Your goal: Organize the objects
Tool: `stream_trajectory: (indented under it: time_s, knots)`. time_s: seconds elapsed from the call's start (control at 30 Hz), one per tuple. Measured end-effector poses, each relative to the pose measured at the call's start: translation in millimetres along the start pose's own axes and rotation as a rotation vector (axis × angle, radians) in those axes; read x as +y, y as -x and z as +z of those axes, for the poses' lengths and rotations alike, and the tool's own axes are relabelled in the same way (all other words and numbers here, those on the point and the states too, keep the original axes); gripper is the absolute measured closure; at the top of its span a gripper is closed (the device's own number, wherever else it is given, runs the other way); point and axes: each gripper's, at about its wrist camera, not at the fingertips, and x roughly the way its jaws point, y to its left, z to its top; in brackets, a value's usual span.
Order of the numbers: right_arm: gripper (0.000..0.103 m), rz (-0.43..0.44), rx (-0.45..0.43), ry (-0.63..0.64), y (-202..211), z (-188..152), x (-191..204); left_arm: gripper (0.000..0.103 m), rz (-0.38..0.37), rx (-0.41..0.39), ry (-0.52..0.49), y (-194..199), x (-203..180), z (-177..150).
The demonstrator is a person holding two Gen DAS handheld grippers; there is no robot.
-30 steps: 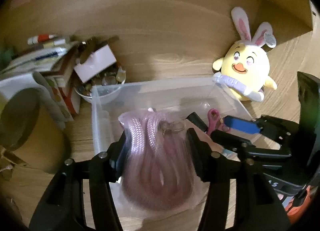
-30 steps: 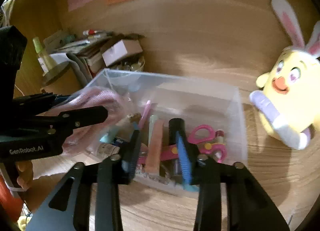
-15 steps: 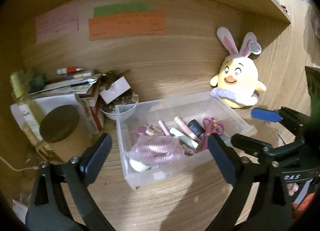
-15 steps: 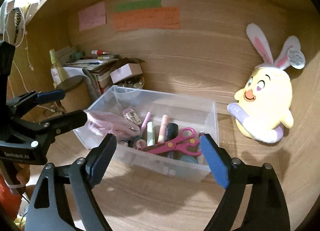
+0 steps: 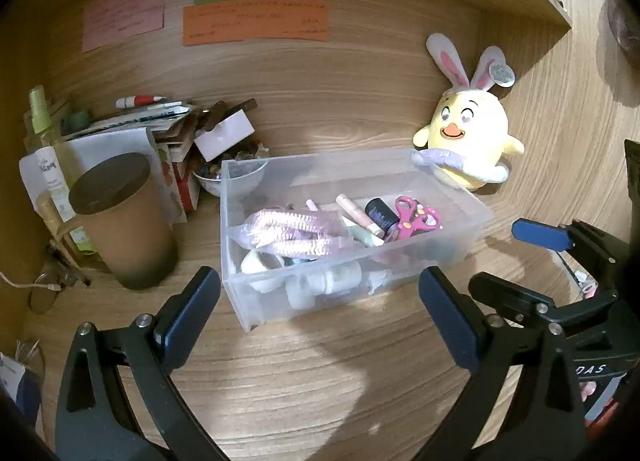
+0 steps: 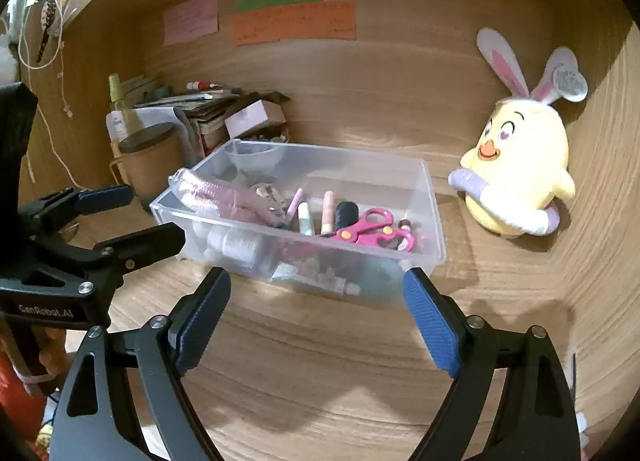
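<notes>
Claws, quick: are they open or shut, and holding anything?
Left claw: open, holding nothing.
Right claw: open, holding nothing.

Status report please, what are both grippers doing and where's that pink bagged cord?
Left gripper open, empty, short of the bin. Right gripper open, empty. Pink bagged cord lies in the clear bin on the other items. Nothing between grippers and bin.

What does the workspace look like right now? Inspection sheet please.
Surface: wooden desk, bare in front of the bin.
Job's things: clear bin holds pink bagged cord, scissors, tubes.
Clutter: brown mug, paper stack, bowl, plush chick.
Grippers: left hand-held gripper and right hand-held gripper both open, empty, short of the bin.
Cables: white cord at left.
Surroundings: sticky notes on back panel.
</notes>
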Motion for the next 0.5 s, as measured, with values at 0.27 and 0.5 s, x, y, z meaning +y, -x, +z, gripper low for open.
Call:
stream_trajectory:
  time_s: [0.27, 0.5]
  knots:
    - [0.017, 0.004, 0.001, -0.018, 1.3, -2.8, -4.1, 0.002, -0.008, -0.011, -0.002, 5.8, -2.8, -3.8]
    - [0.017, 0.012, -0.001, -0.025, 2.5, -2.2, -5.8, 0.002, -0.011, -0.013, 0.001, 6.4, -3.6, -4.2]
